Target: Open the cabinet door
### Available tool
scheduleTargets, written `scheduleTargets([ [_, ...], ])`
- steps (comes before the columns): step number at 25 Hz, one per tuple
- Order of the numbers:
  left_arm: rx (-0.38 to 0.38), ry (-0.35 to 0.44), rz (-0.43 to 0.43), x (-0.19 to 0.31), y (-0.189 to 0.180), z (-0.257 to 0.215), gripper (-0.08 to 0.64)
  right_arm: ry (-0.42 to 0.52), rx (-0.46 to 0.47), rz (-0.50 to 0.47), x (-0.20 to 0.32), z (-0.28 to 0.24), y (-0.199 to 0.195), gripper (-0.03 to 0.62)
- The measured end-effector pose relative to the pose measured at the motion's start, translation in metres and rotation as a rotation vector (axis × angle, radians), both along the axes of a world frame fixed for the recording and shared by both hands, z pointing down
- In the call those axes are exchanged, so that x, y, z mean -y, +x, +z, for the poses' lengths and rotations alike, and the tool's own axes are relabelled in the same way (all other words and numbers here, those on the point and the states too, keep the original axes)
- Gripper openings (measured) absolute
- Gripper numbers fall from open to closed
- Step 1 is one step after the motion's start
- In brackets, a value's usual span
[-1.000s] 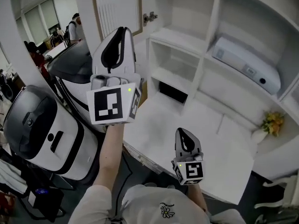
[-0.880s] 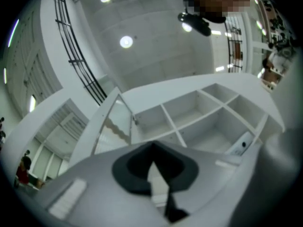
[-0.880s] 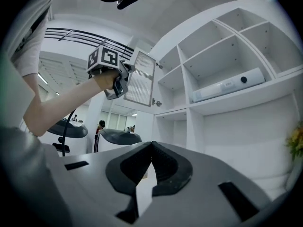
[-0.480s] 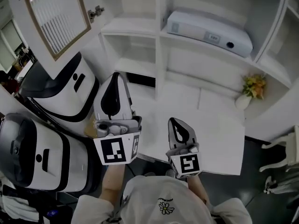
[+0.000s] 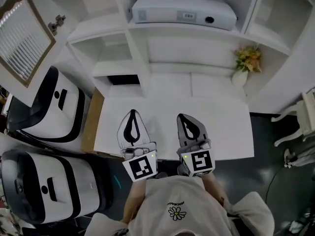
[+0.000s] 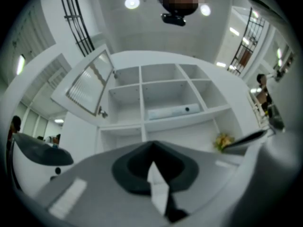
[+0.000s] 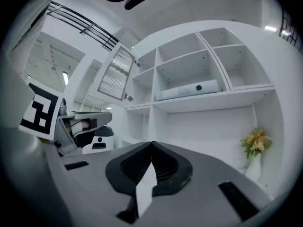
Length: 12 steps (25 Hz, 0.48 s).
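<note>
Head view, door (image 5: 20, 39) far from left claw (image 5: 132, 114)

The desk (image 5: 226, 132) stands against the shelf unit (image 5: 142, 68). A projector (image 5: 182, 11) lies on the shelf above the desk, and a vase of flowers (image 5: 242, 69) stands at the desk's back right. The cabinet door (image 5: 22, 38) hangs open at the unit's upper left. Two machines (image 5: 49, 107) (image 5: 44, 191) stand left of the desk, one behind the other. The left gripper (image 5: 132, 114) and right gripper (image 5: 185, 118) sit side by side over the desk's near edge.

White shelving (image 5: 98, 33); yellow flowers (image 5: 247, 58); cabinet door (image 5: 22, 41) white-slatted, brown-framed.
</note>
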<state>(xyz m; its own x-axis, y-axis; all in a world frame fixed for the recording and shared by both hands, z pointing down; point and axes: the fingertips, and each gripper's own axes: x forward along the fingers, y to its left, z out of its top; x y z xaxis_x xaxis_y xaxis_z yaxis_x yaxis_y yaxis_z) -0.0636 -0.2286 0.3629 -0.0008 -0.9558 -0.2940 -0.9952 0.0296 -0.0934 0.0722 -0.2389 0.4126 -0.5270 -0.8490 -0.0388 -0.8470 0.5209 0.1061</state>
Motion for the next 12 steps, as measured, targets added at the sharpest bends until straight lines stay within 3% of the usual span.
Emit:
scheduleTargets([
  [5,-0.016,-0.065,0.048,0.004,0.009,0.030,0.006,-0.010,-0.020,0.059,0.005,0.008,0.013,-0.002],
  [12,-0.002,-0.069,0.097,0.005,0.026,0.033,0.006,-0.019,-0.003,0.091,0.008,0.009,0.020,-0.002],
])
